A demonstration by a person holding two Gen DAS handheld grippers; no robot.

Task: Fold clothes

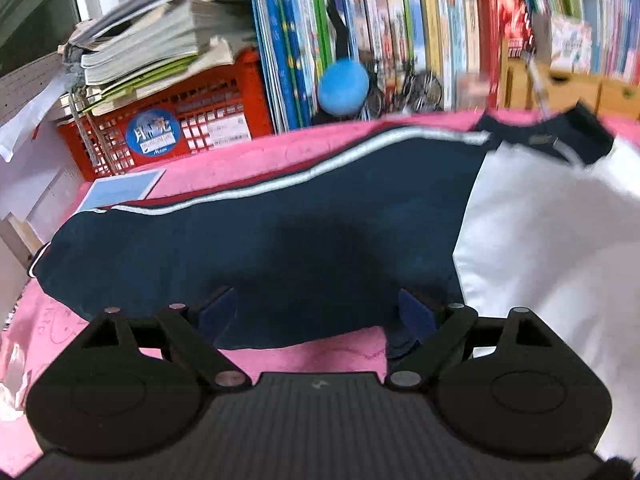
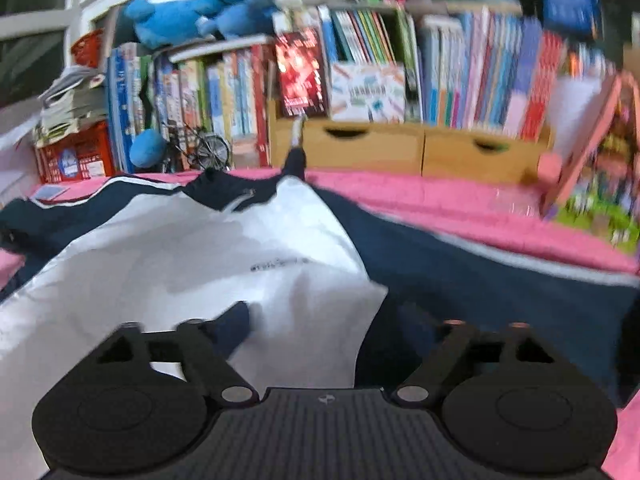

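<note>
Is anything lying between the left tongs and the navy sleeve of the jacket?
Nothing visible. The left tongs stand open directly over the navy sleeve, with only the pink cover beneath its near edge.

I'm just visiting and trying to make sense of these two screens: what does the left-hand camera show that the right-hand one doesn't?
Only the left wrist view shows the left gripper, open over the jacket's navy sleeve.

Only the right wrist view shows the right gripper, its jaws apart over the jacket's white panel, plus blue plush toys on top of the books and wooden drawers.

Both show the same navy-and-white jacket, the pink cover, the red crate and rows of books.
</note>
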